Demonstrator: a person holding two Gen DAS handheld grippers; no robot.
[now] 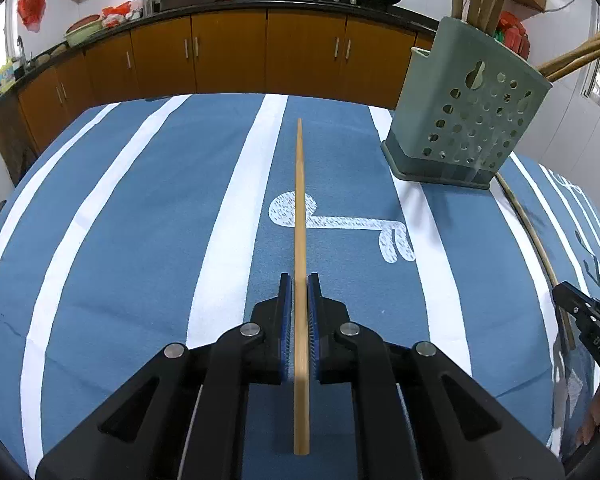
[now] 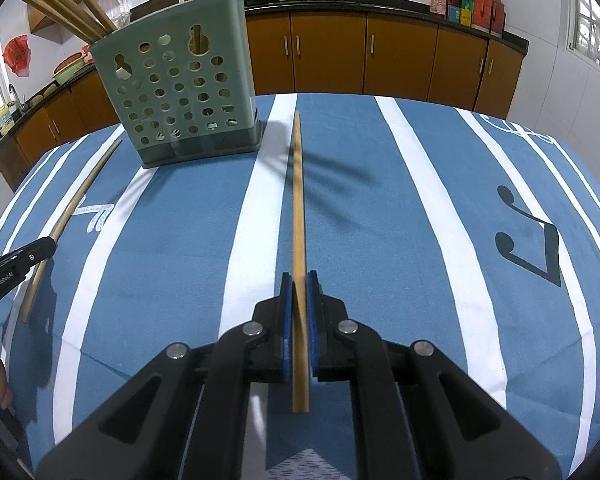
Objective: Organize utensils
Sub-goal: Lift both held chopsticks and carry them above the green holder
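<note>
Chopsticks are what both claws carry: the left gripper [image 1: 299, 280] is clenched on one chopstick [image 1: 299, 216], and the right gripper [image 2: 299, 278] is clenched on a second chopstick [image 2: 298, 200]. Each stick runs straight forward between the blue pads, its butt end poking back behind the jaws and its thin tip far out ahead over the cloth [image 1: 140, 200]. That long overhang looks like the main hazard: a pinch this near the rear end may let the stick pivot or droop, so the tip could miss its mark. In the right wrist view the stick seems slightly skewed between the pads, though fisheye bending makes that hard to judge. Further out, the holder [image 1: 466, 104] stands on the table's far side, already crowded with sticks leaning every way. A tip coming in flat could strike the holder's wall and shove or tip it, or jam against the sticks inside. Both grippers arriving together could also clash at the rim
</note>
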